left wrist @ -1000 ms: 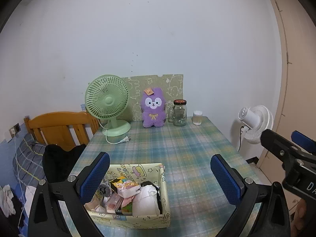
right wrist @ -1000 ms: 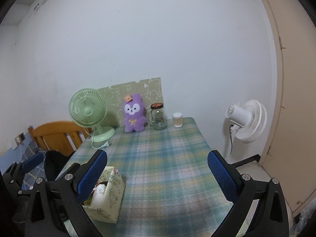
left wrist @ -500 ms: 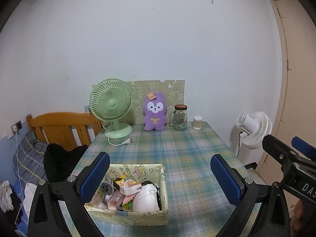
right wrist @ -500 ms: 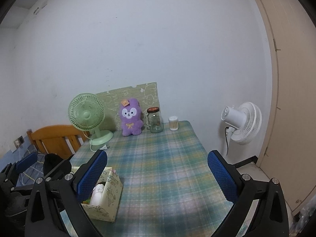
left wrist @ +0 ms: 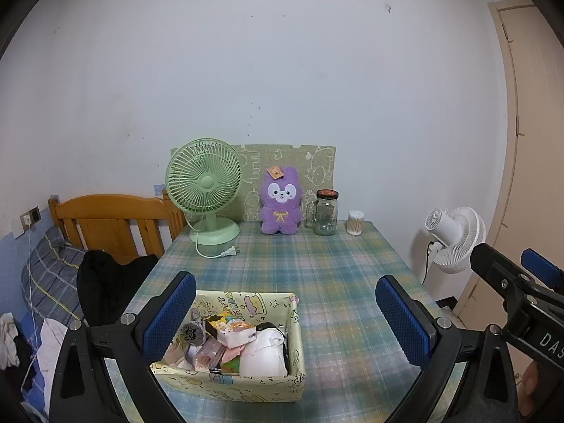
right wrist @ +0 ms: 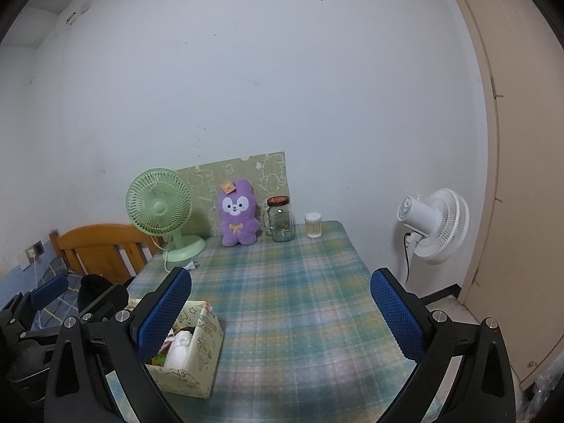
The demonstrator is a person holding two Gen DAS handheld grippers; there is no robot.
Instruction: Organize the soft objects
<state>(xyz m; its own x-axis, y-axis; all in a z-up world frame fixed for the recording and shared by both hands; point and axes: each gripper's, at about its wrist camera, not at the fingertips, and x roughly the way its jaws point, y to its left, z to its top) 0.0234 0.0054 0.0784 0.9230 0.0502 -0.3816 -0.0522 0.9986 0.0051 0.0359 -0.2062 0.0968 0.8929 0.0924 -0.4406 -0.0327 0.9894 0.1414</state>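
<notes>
A: L gripper [left wrist: 285, 317] status?
B: Jaws wide apart, nothing between the blue pads [left wrist: 169, 313]. Pointing fwd, tilted slightly down.
A: R gripper [right wrist: 282, 313]?
B: Same, spread wide, empty, about level w/ L. Sits just to L's right; its frame shows at the edge of L's view.

Black hand-held gripper [left wrist: 285, 317], blue textured pads [left wrist: 400, 320]

Yellow box [right wrist: 197, 356]: left part hidden behind right gripper's finger [right wrist: 164, 313]; jar [left wrist: 326, 216] contents too small to tell.
</notes>
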